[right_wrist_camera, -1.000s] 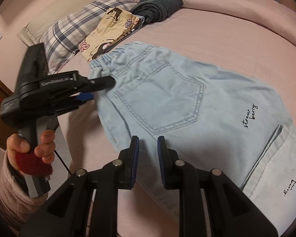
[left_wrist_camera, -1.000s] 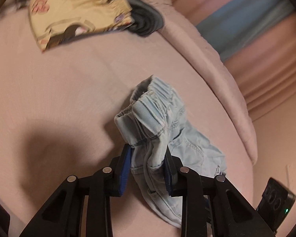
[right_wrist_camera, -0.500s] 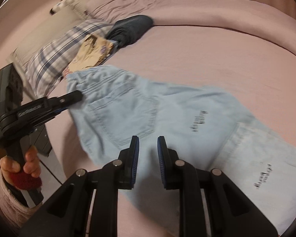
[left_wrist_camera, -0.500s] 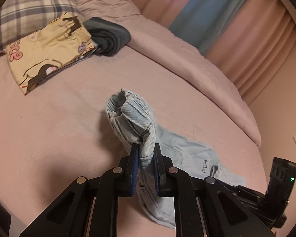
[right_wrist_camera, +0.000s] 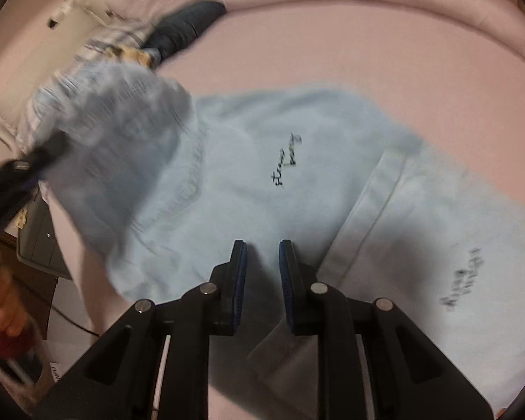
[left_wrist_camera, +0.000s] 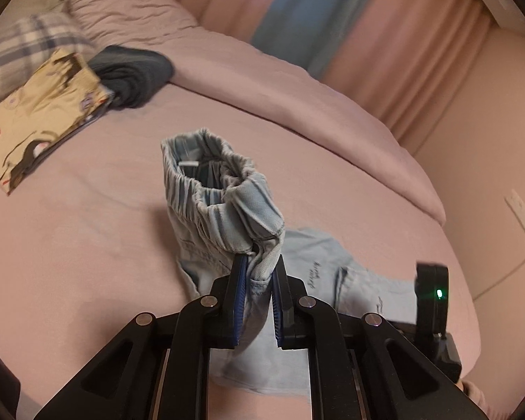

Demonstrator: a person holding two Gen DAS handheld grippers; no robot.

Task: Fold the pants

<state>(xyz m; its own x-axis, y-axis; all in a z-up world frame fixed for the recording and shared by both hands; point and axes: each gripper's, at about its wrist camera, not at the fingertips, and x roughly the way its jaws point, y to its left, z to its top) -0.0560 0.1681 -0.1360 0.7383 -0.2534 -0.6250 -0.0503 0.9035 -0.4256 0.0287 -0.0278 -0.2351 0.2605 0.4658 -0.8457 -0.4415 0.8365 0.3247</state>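
Waistband [left_wrist_camera: 224, 192] lifted higher; folded clothes [left_wrist_camera: 45, 112] well behind.

Waistband [right_wrist_camera: 115, 112] (perhaps gathered) motion-blurred

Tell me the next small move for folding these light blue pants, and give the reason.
Probably carry the left tongs, clamped on the waistband, further over toward the leg end and lay the waist down there. The waist is already lifted off the pink bed, while the legs lie flat. The right tongs hover above the denim with nothing between them.
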